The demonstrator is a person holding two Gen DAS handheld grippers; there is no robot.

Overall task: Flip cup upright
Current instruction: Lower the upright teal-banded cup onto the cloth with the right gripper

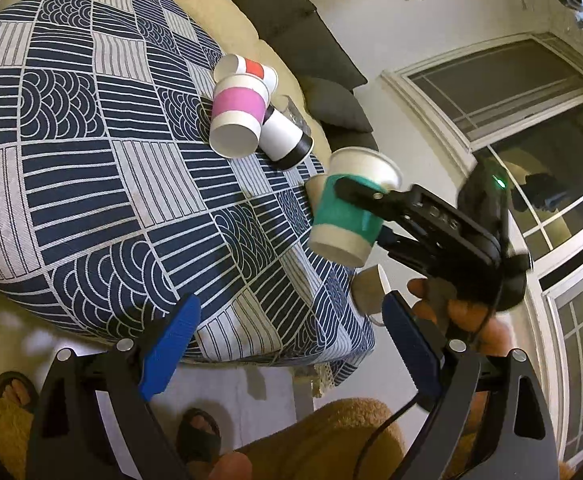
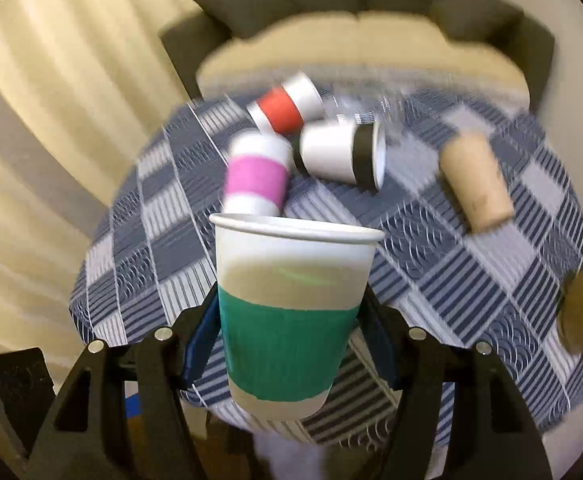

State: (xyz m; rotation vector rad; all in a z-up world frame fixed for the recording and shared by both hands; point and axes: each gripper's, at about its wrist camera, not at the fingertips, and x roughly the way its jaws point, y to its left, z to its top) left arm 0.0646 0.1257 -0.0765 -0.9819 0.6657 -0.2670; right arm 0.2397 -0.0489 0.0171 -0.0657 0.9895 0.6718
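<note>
Green-banded paper cup (image 2: 289,312) held up in air above near edge of tabletop (image 1: 91,184), rim up, tipped a bit. Right gripper (image 2: 287,344) fingers pinch cup on green band, one each side. Left gripper (image 1: 287,344) fingers spread wide, holding nothing.

Cup looks light, thin, easy to squash; squeeze softly, mid-band is good spot. Inside hidden, maybe empty.

Pink cup (image 1: 237,116), red cup (image 1: 251,70), black-banded cup (image 1: 285,136) lie tipped over together. Two brown cups (image 2: 477,182) lie tipped too. Pink cup's open mouth shows nothing inside.
</note>
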